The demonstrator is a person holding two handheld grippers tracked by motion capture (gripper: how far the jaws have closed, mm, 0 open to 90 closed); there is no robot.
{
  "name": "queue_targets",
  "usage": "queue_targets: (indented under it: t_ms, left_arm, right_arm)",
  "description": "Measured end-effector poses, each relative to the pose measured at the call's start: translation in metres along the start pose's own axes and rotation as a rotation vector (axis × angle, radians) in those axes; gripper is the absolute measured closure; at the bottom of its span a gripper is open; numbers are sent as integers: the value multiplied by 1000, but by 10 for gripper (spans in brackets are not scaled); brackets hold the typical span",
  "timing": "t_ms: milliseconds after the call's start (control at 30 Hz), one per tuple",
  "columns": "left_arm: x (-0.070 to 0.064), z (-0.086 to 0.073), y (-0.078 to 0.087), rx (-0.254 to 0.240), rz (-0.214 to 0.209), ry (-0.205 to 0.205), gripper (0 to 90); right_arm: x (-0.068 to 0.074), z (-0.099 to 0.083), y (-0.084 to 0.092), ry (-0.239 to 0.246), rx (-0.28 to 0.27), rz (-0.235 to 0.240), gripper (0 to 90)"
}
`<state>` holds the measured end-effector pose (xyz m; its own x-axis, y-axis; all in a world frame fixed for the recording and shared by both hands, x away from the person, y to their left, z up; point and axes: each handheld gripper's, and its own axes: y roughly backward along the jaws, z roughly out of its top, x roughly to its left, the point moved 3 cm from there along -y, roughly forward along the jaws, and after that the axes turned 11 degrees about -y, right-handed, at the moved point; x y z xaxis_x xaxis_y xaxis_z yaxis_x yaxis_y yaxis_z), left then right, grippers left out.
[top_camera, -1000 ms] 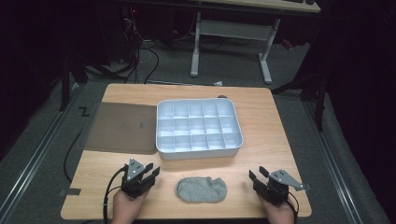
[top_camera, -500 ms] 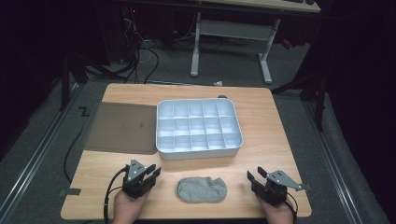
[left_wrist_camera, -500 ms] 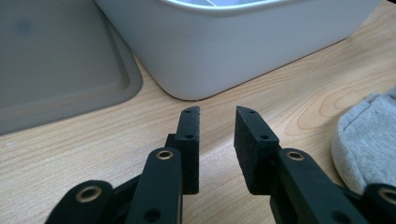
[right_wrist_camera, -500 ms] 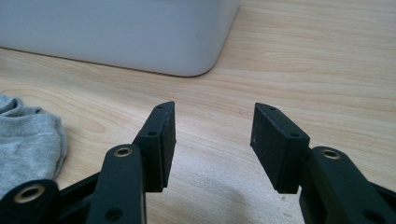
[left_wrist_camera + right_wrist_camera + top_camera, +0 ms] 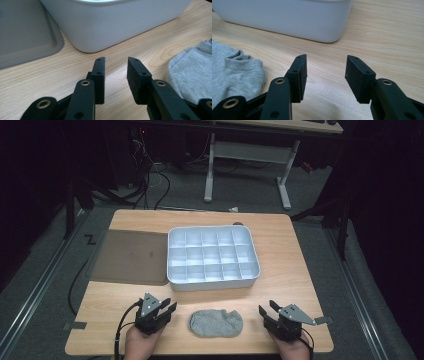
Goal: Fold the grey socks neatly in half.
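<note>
High view: we see the sock (image 5: 216,323) flat on the table (image 5: 300,275), between our left gripper (image 5: 165,308) and right gripper (image 5: 267,311). Both jaws spread, nothing between; left just opening, right just closing. Tray (image 5: 212,257) beyond.

A grey sock (image 5: 216,323) lies between the left gripper (image 5: 161,308) and right gripper (image 5: 267,311).

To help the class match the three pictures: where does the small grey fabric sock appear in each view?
High view: small grey fabric sock lies near the table's front edge, between the two grippers.
Left gripper view: at the right edge, beside the jaws.
Right gripper view: at the left edge.
Shared landmark: the white plastic compartment tray, behind the sock in every view.
</note>
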<state>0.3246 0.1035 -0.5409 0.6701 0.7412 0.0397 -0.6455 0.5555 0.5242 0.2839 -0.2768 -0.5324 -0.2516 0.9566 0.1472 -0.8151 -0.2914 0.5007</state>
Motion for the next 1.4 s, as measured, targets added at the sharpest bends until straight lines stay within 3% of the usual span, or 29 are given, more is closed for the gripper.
queue_targets:
  t_ms: [200, 233, 267, 333, 367, 400, 800, 1033, 1267, 1400]
  left_arm:
    - [-9, 1, -3, 6, -19, -18, 681]
    - [-9, 1, -2, 25, -29, -49, 678]
    - [-12, 2, -3, 6, -30, -22, 677]
    - [-14, 2, -3, 5, -33, -26, 674]
    - [-14, 2, -2, 19, -39, -53, 670]
    - [-19, 3, -3, 7, -53, -30, 666]
    - [-41, 6, -7, 11, -121, -65, 649]
    - [-51, 7, -11, 17, -155, -74, 591]
    - [-58, 6, -16, 44, -159, -99, 563]
    - [-61, 4, -20, 78, -156, -115, 618]
  right_arm:
    - [9, -1, -1, 10, 7, 20, 528]
    - [12, -1, -2, 18, 12, 30, 527]
    - [15, -2, -2, 18, 16, 35, 527]
    - [16, -2, -3, 21, 17, 40, 526]
    - [21, -3, -4, 26, 25, 54, 525]
    - [24, -3, -4, 32, 27, 58, 524]
    - [48, -9, -8, 61, 70, 122, 529]
    - [60, -13, -10, 79, 98, 145, 536]
    - [65, -15, -14, 75, 118, 151, 536]
    - [66, -16, -18, 60, 139, 158, 525]
